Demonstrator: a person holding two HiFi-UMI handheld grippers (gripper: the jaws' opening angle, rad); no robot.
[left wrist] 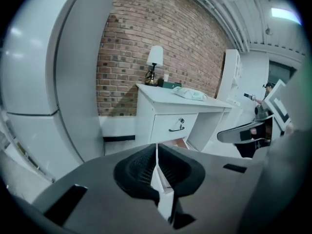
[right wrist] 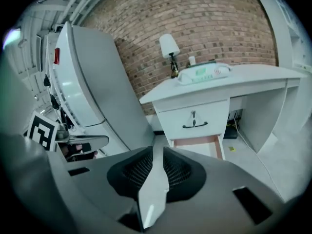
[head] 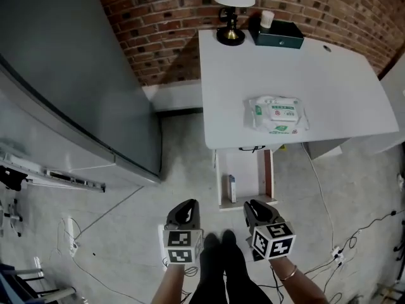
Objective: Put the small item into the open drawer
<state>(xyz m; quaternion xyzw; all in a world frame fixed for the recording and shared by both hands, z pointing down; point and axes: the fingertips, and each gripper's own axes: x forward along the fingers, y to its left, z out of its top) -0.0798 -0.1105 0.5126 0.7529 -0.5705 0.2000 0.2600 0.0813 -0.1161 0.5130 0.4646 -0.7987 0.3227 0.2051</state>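
Observation:
The white desk (head: 329, 87) has its bottom drawer (head: 243, 192) pulled out toward me, above the floor. A small white and blue item (head: 232, 187) stands inside it against the left wall. The open drawer (right wrist: 202, 145) also shows in the right gripper view, under a closed drawer with a dark handle (right wrist: 195, 124). Both grippers hover low in front of the drawer, apart from it. My left gripper (head: 188, 206) has its pads meeting at the tips (left wrist: 156, 147), with nothing held. My right gripper (head: 252, 206) shows a narrow gap between its pads (right wrist: 158, 152), and nothing is in that gap.
A pack of wet wipes (head: 276, 114) lies on the desk top. A lamp (head: 233, 5) and a green tissue box (head: 277, 33) stand at the back by the brick wall. A tall grey cabinet (head: 76, 75) stands left. Cables (head: 329, 233) run over the floor on the right.

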